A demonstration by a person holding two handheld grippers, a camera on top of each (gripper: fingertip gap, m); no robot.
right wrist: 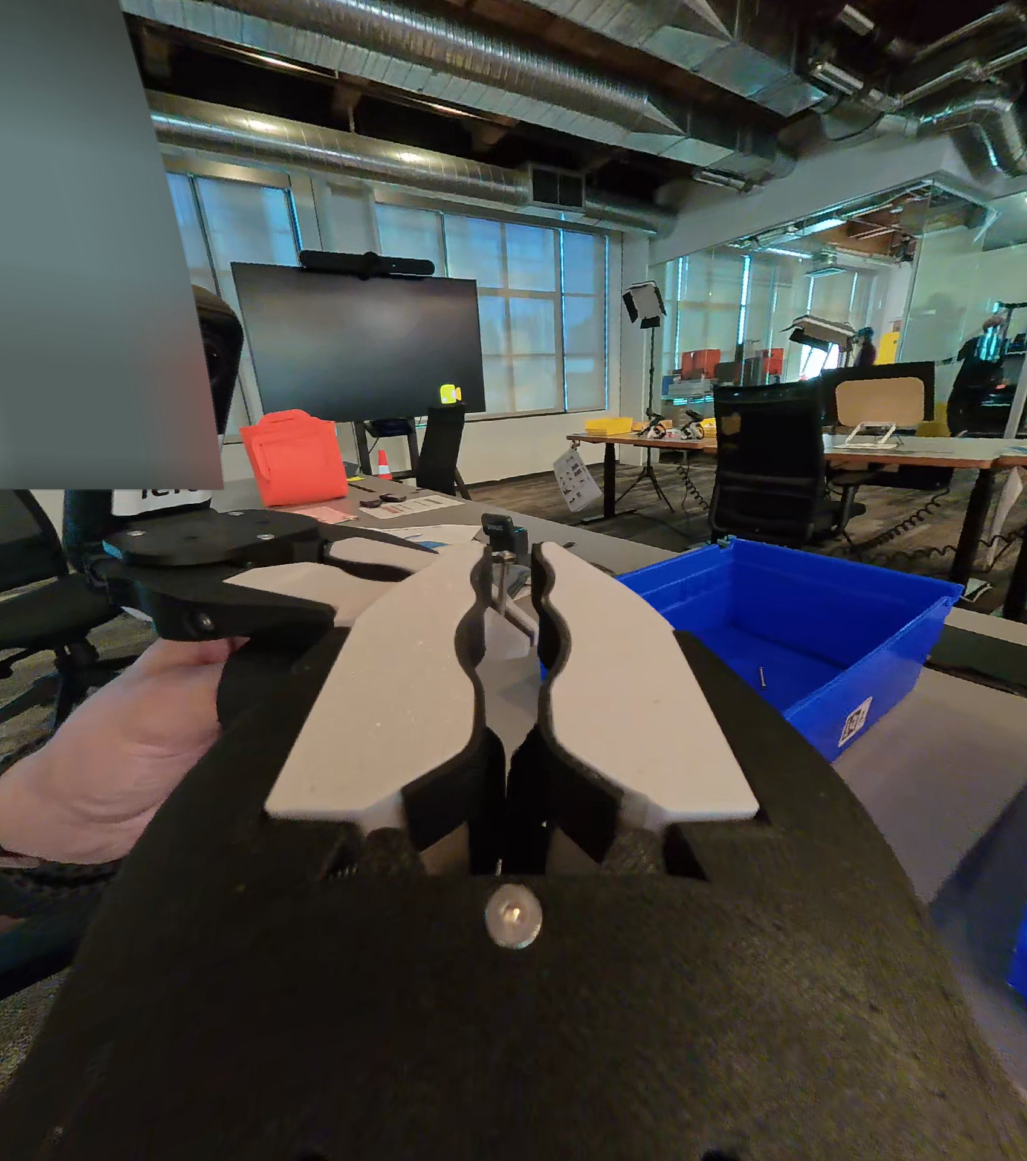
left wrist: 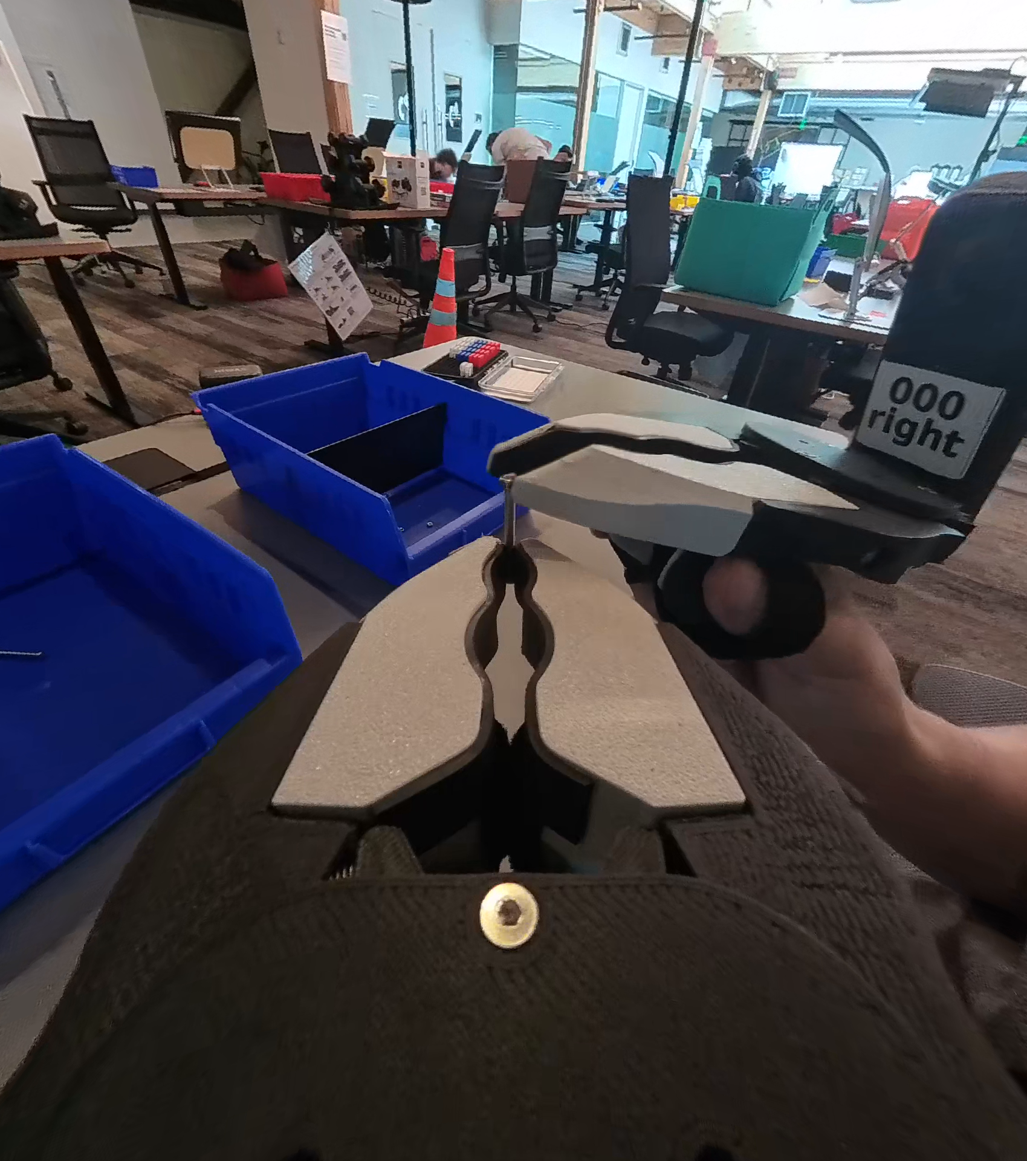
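Note:
My left gripper is shut at its tips on the lower end of a thin metal screw that stands upright. My right gripper comes in from the right, with the screw's head between its fingertips. In the right wrist view the right gripper stands slightly open, a narrow gap on each side of the screw. The left gripper reaches in there from the left, below the screw. Both are held above the grey table.
Two blue bins stand left of the grippers: the near bin holds a loose screw, the far bin has a black divider. Small trays sit at the table's far end. Office chairs, desks and an orange cone lie beyond. Less than 4 cm separates the two grippers' tips.

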